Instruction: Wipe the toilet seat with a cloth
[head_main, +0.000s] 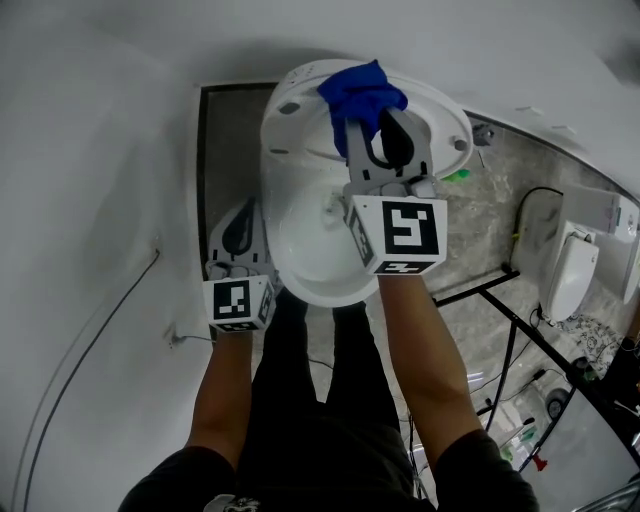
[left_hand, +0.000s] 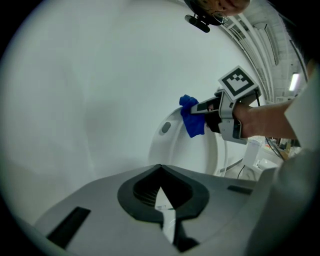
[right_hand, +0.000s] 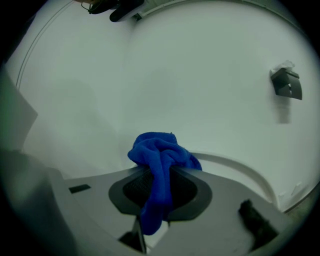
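Pinched in right claw (right_hand: 161, 174): blue cloth (right_hand: 159, 147), bunched past its tips, over toilet (head_main: 300, 235). Pressed together, empty: left claw (left_hand: 160, 169), beside it.

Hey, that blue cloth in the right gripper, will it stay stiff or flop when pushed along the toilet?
Probably floppy: the blue cloth bunches and droops from the right gripper. Likely light, since a pinch carries it. Its fuzzy pile should drag rather than slide.

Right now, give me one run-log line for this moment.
right gripper: shut on crumpled blue cloth | cloth: at far end of white toilet, contact unclear | left gripper: shut, empty, beside toilet
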